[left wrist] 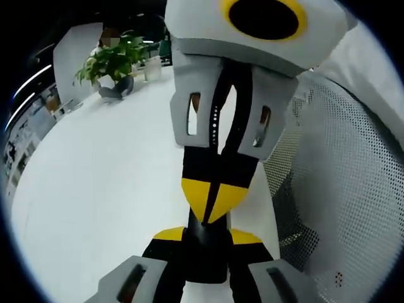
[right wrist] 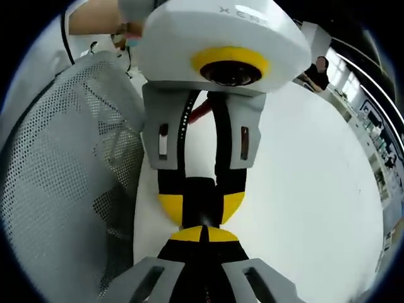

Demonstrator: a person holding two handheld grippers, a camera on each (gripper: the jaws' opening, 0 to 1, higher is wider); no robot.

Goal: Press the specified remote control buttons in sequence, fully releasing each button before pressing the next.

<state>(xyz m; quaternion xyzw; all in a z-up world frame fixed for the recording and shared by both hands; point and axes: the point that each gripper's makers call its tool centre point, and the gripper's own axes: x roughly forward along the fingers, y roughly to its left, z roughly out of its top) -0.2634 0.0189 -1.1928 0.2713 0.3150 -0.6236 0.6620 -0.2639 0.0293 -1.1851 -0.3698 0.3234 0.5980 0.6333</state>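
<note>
Two grippers nose to nose over the table (left wrist: 95, 189). Left gripper (left wrist: 207, 243) has its jaws partly open and clamped on the black remote (left wrist: 205, 259), which sits between them. Right gripper (right wrist: 202, 235) has its jaws closed, tips together, right against the remote's end.

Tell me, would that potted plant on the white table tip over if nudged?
Probably not easily: the potted plant sits in a dark pot that looks squat. Its bushy leaves would likely just bend. On the smooth white table it might slide instead.
</note>
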